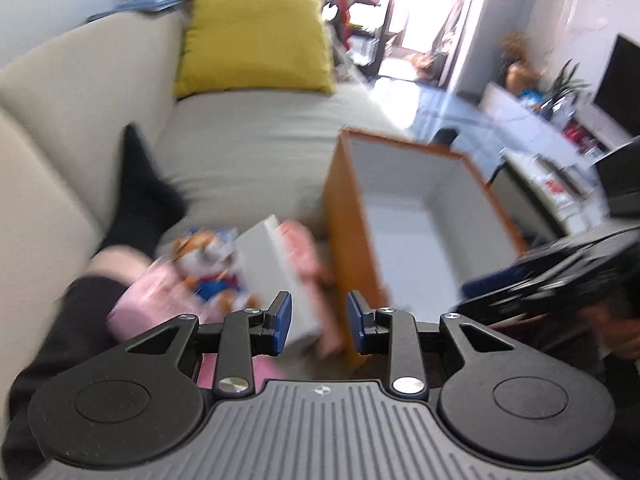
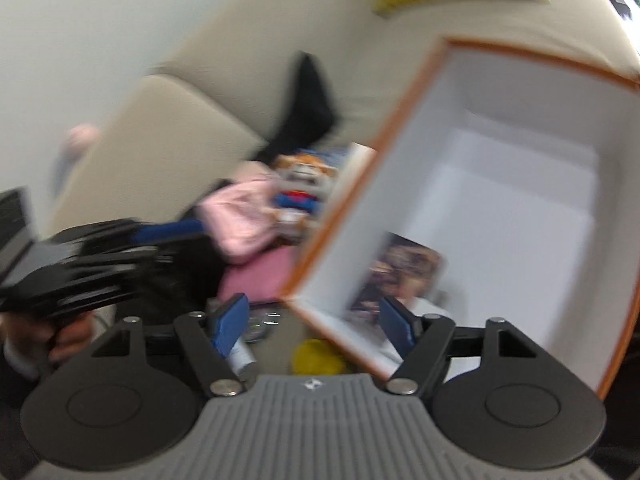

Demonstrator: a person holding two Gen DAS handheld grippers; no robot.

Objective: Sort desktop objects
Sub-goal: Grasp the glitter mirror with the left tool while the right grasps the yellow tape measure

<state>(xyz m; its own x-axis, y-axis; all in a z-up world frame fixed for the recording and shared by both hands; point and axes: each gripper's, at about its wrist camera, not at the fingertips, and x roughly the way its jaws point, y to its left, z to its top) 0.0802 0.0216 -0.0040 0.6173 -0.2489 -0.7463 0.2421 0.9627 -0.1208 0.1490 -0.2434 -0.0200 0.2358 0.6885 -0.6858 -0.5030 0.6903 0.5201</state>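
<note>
A beige sofa point(image 1: 248, 152) with a yellow square cushion point(image 1: 256, 44) is filling the background. Your left tool point(image 1: 319, 322) is hovering partly open and empty beside the orange cardboard box with white lining point(image 1: 404, 216). Your right tool point(image 2: 314, 326) is gaping wide, gripping nothing, above the photo card point(image 2: 404, 272) lying inside that box.

I'm in a home living room: beige sofa point(image 1: 248, 152) with a yellow cushion point(image 1: 256, 44) ahead of my claw, television point(image 1: 620, 80) far right.
</note>
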